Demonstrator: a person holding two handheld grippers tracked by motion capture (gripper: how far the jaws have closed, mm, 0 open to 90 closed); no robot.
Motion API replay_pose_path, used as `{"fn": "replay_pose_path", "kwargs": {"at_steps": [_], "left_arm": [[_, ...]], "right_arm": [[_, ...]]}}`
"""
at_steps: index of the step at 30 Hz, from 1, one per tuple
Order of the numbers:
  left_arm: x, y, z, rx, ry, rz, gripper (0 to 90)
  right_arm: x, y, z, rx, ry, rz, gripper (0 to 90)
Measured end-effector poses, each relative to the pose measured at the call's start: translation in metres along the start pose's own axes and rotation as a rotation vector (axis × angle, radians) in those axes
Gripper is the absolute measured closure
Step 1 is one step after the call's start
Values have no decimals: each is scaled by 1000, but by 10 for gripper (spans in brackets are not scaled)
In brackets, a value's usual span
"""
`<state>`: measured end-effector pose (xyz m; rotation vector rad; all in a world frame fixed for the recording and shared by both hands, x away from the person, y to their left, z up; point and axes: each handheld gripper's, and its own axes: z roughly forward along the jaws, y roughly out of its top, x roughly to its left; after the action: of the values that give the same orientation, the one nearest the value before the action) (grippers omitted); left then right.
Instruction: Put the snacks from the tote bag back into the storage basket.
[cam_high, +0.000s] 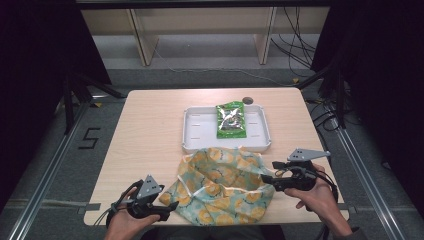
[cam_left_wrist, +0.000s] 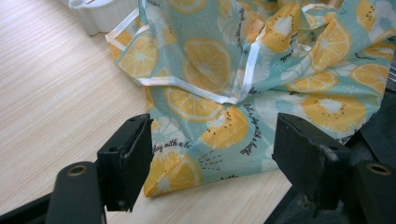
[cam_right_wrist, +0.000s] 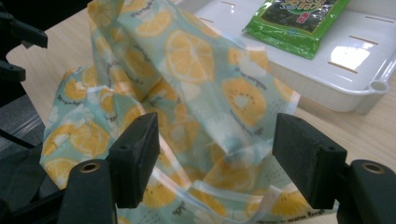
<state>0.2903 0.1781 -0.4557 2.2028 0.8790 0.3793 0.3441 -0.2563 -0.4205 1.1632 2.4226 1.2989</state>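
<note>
A teal cloth bag (cam_high: 220, 185) printed with orange slices lies crumpled on the table's near side, its mouth gaping. My left gripper (cam_high: 167, 207) sits at the bag's near-left corner. In the left gripper view it (cam_left_wrist: 212, 140) is open, with that corner of the bag (cam_left_wrist: 210, 70) lying between the jaws, untouched. My right gripper (cam_high: 270, 171) is at the bag's right edge. In the right gripper view it (cam_right_wrist: 217, 140) stands open, with the raised cloth of the bag (cam_right_wrist: 187, 70) just beyond the jaws. Behind the bag, a white tray (cam_high: 190, 135) holds a green snack packet (cam_high: 231, 121).
A small dark round disc (cam_high: 247, 100) lies on the table just beyond the tray. Bare wood stretches left of the tray and bag. The tray's corner (cam_right_wrist: 373, 86) and the packet (cam_right_wrist: 299, 18) are close to the right gripper's far side.
</note>
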Motion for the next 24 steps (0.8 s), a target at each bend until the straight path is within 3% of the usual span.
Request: {"fn": "replay_pose_path", "kwargs": {"at_steps": [1, 2, 4, 5, 7, 8, 11, 12, 13, 14, 15, 16, 18, 19, 24], "left_arm": [[0, 0, 0, -1, 0, -1, 280], [0, 0, 0, 1, 0, 1, 280], [0, 0, 0, 0, 0, 1, 280], [0, 0, 0, 0, -1, -1, 280], [0, 0, 0, 1, -1, 0, 280], [0, 0, 0, 1, 0, -1, 277], [0, 0, 0, 1, 1, 1, 270], [-1, -1, 1, 0, -2, -26, 267], [-1, -1, 1, -2, -2, -26, 266], [-1, 0, 0, 0, 1, -13, 264], [0, 0, 0, 3, 2, 3, 263], [-1, -1, 1, -1, 0, -25, 263], [-1, -1, 1, -15, 10, -28, 260], [1, 0, -1, 15, 10, 1, 259], [0, 0, 0, 7, 14, -2, 258]], "right_arm": [[-3, -1, 1, -13, -7, -41, 324], [0, -2, 0, -6, -12, 2, 322], [-3, -4, -1, 2, 4, -15, 320], [-1, -5, -2, 7, -13, 4, 318], [-4, -8, -2, -4, -32, -24, 310], [-2, -9, -3, 15, -26, 9, 310], [-6, -13, -5, 9, -41, -14, 309], [-7, -14, -6, 17, -44, -14, 309], [-5, -16, -6, 17, -44, 5, 308], [-8, -17, -6, 21, -37, -16, 307], [-7, -18, -7, 32, -25, 4, 307], [-6, -19, -9, 32, -47, 14, 307], [-8, -21, -9, 27, -31, -14, 306], [-5, -23, -11, 33, -35, 16, 305], [-7, -33, -15, 50, -48, 12, 300]]}}
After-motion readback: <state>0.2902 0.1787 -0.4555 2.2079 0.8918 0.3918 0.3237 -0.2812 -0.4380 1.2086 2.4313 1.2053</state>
